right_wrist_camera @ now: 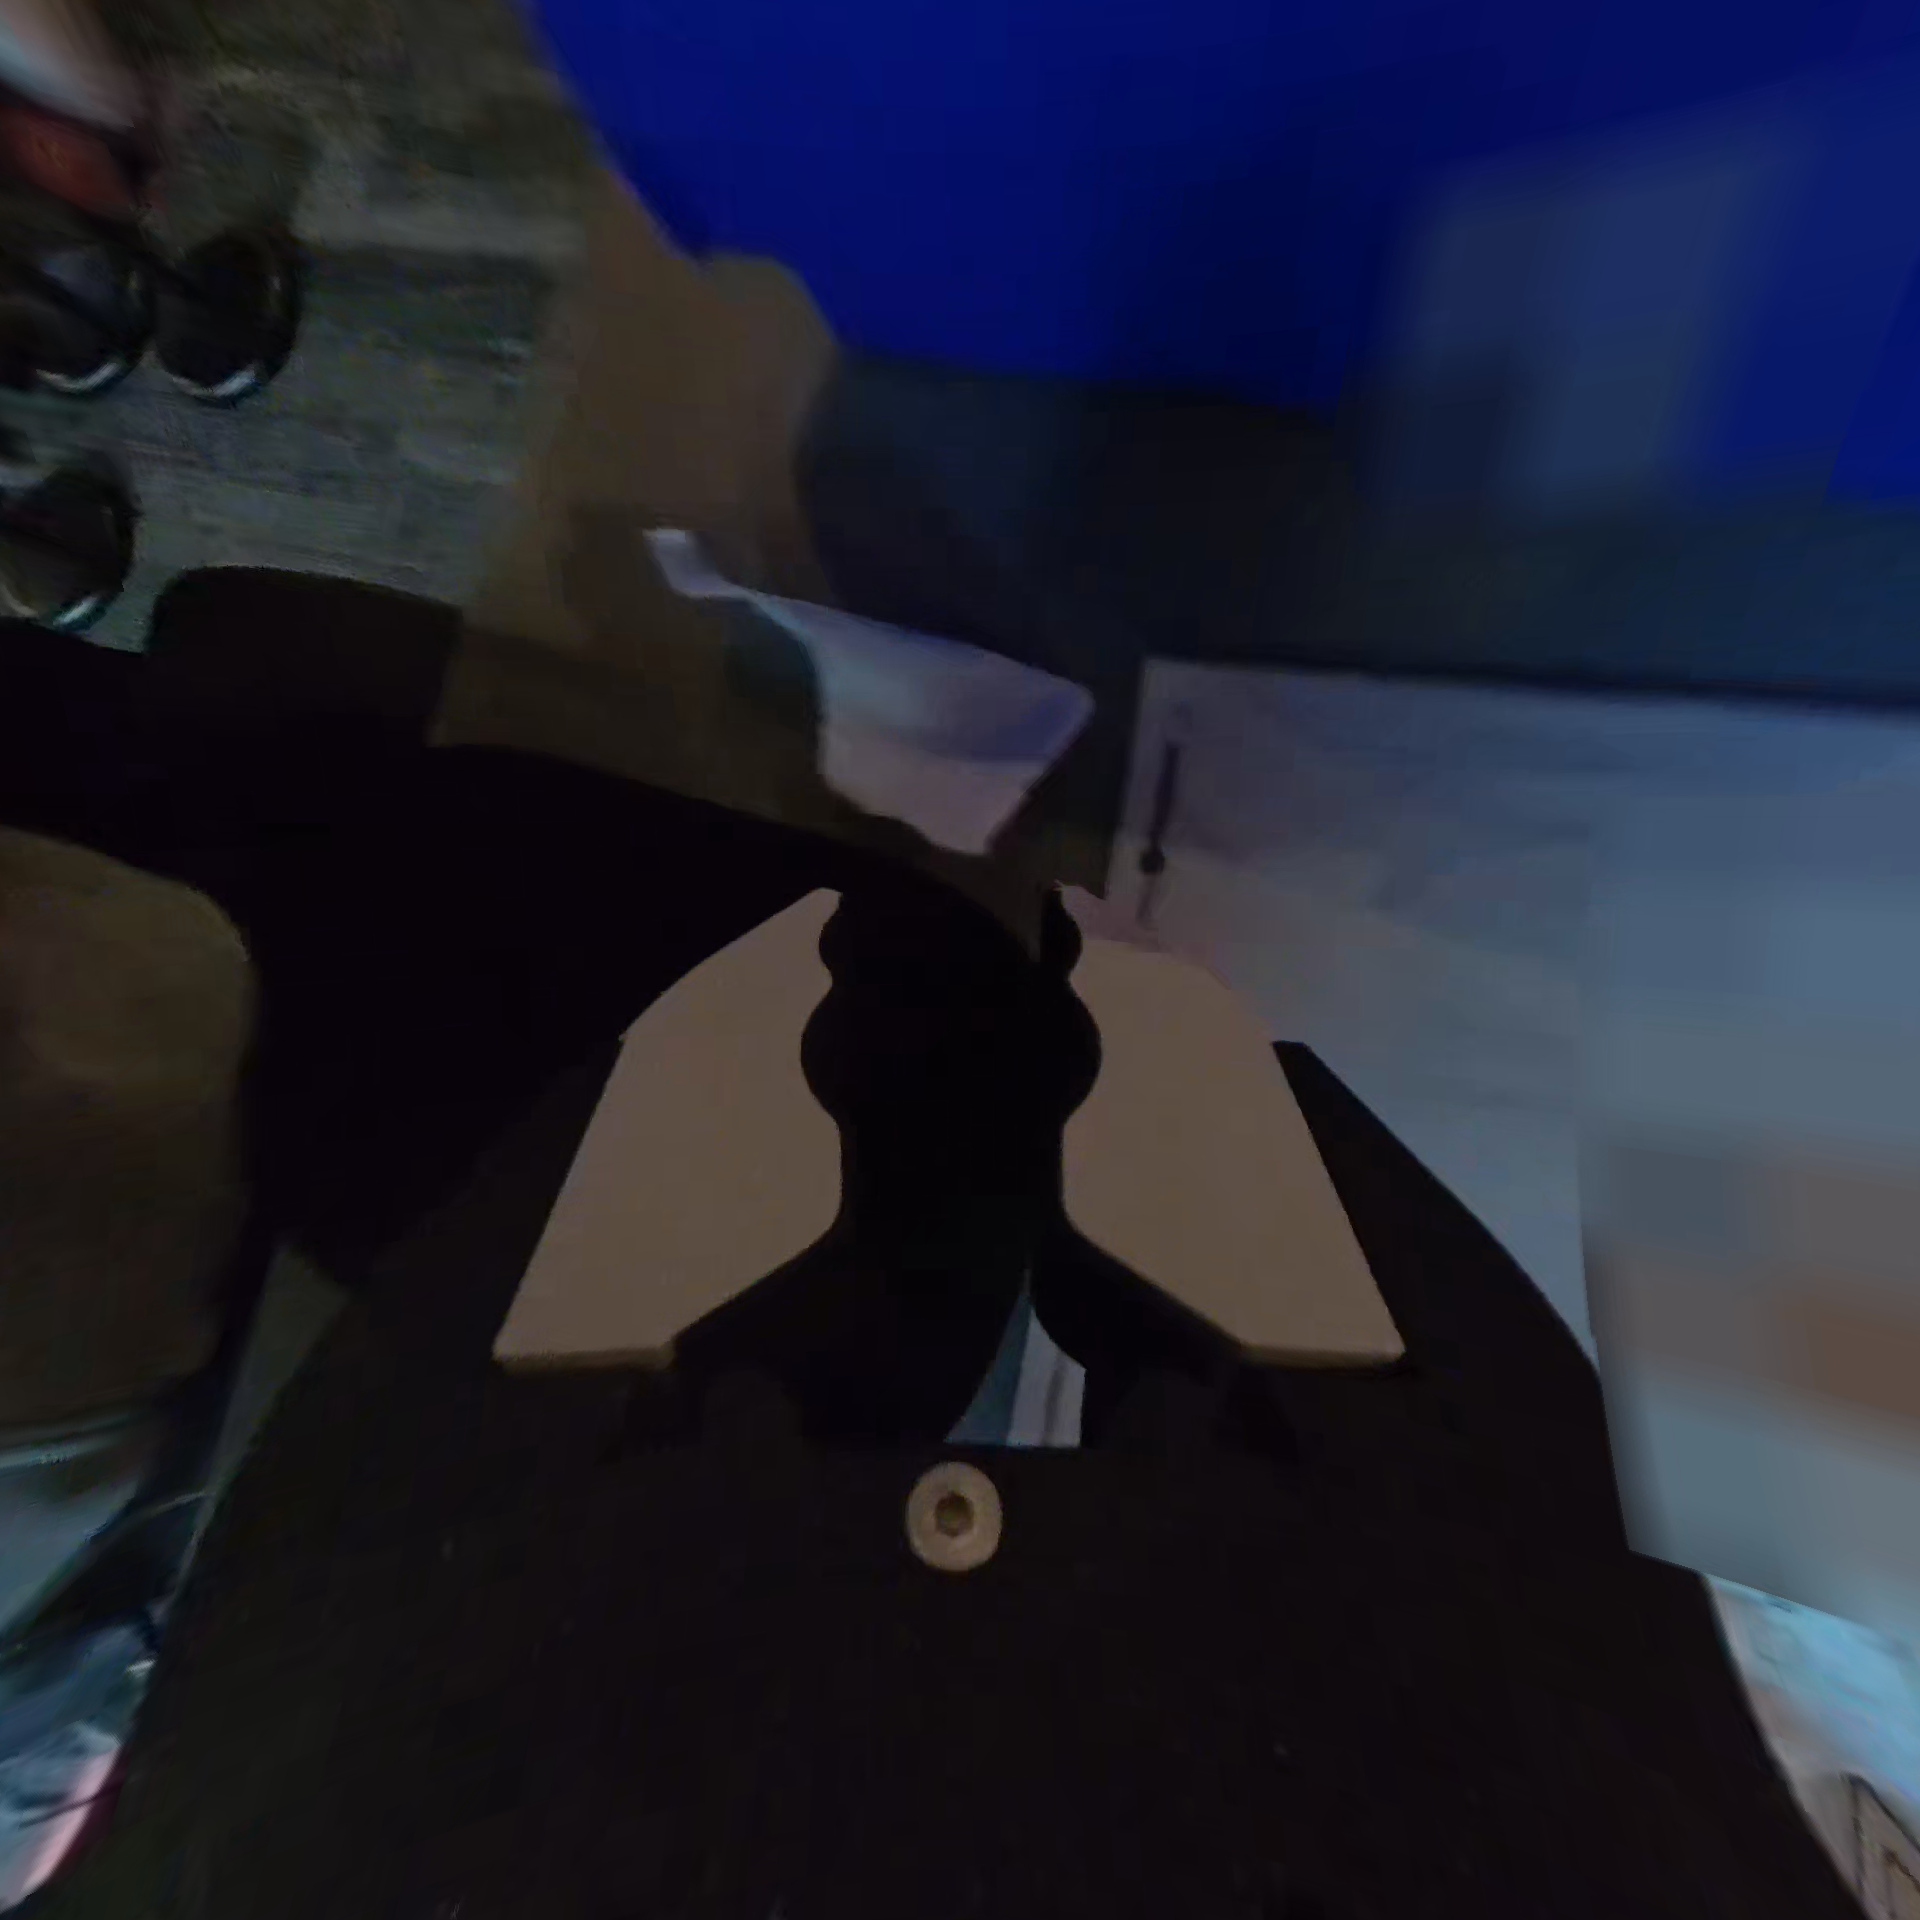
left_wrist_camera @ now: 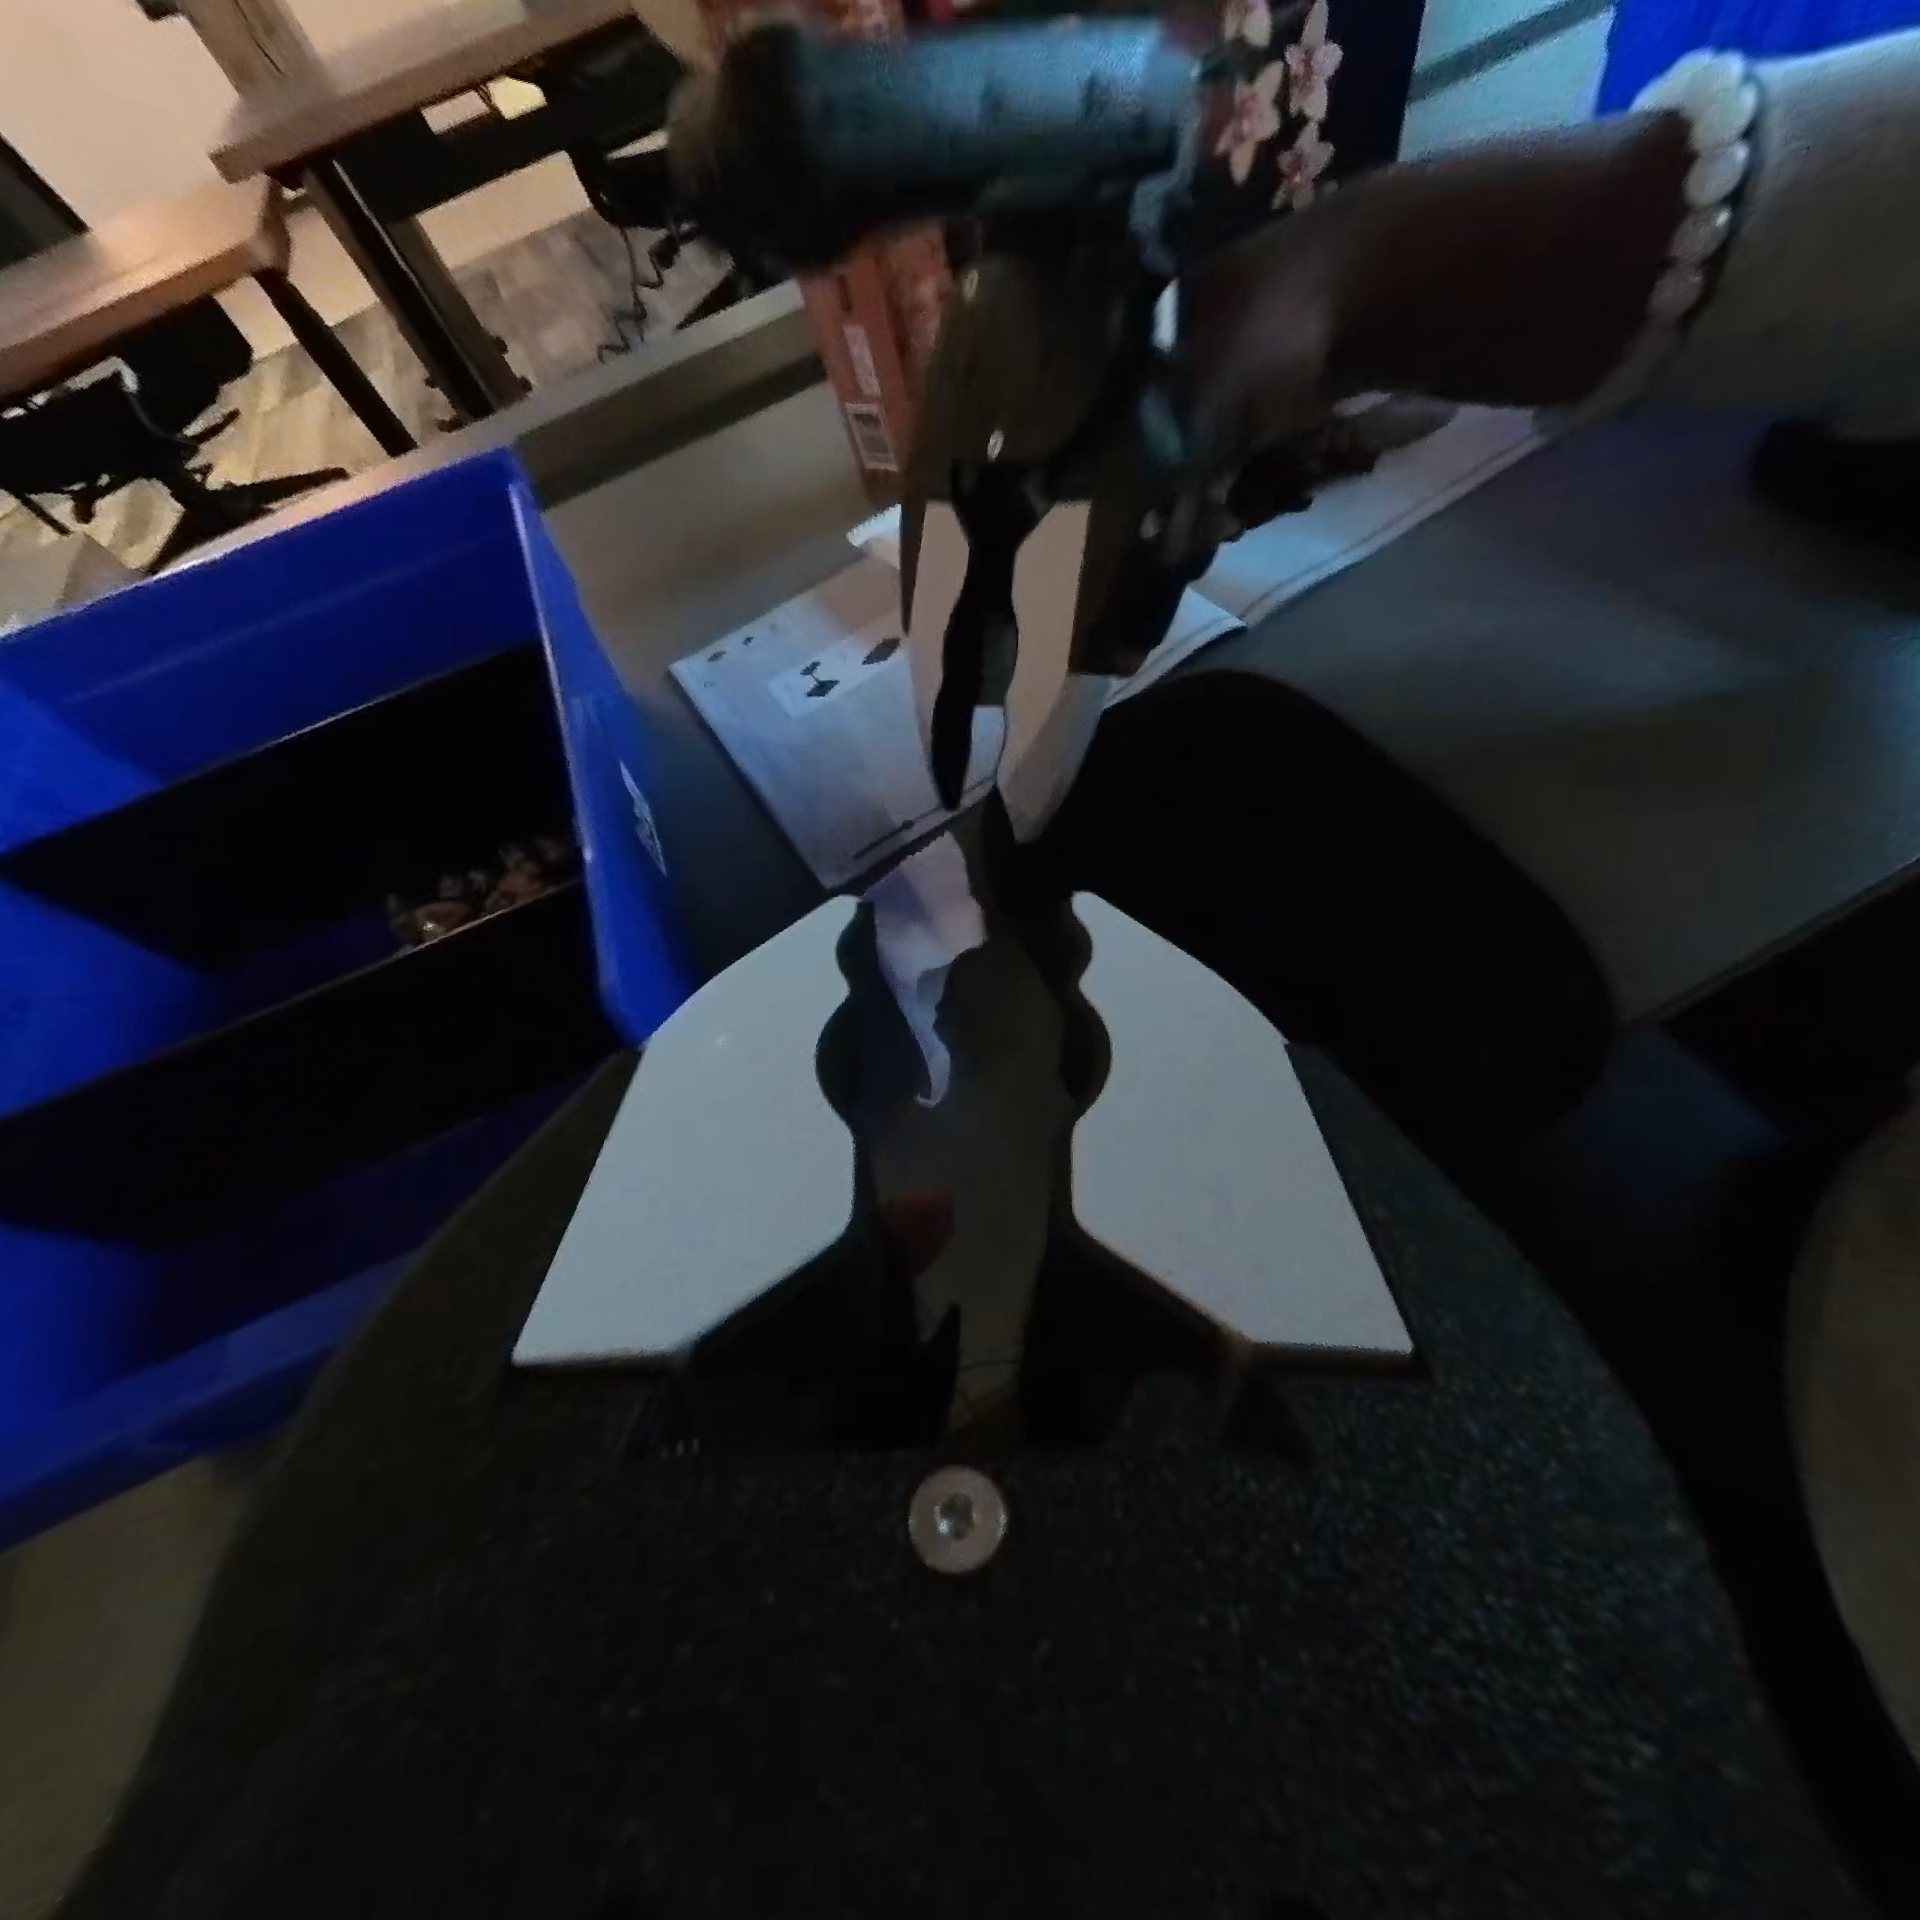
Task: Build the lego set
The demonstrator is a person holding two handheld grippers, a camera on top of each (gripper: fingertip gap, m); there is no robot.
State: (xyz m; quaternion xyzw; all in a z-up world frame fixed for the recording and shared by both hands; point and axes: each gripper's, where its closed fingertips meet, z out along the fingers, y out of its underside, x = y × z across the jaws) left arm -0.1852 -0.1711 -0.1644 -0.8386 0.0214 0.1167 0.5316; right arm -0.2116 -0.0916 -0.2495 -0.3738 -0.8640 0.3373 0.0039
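**Two grippers nose to nose over a grey table**

You're working over a grey table (left_wrist_camera: 1558, 644) in a dim room. The left wrist view gives the wide picture. A blue bin (left_wrist_camera: 582, 665) with a dark inside stands at the left, just beside your left gripper (left_wrist_camera: 961, 935). A white printed sheet (left_wrist_camera: 821, 748) lies flat ahead, and a black rounded thing (left_wrist_camera: 1351, 883) rests to its right. An orange box (left_wrist_camera: 883, 343) stands upright at the far edge. Beyond it are wooden tables (left_wrist_camera: 416, 94), dark chairs (left_wrist_camera: 125, 436) and carpeted floor.

Your left fingers (left_wrist_camera: 727, 1091) are closed on a thin dark-and-white piece (left_wrist_camera: 920, 987) — its white flap sits against the left pad and its dark strip against the right. It is held up off the table, above the near edge of the sheet.

Only this view shows your other hand (left_wrist_camera: 1403, 291), a beaded bracelet (left_wrist_camera: 1714, 177) at the wrist, holding the right gripper (left_wrist_camera: 961, 790) pointed down. Its tips reach the top of that same piece.

The right wrist view is smeared and dark — blue at the top, the pale sheet to the right, and a black curved shape (right_wrist_camera: 520, 883) running in between the fingers. I cannot tell whether those fingers are pinching or released.
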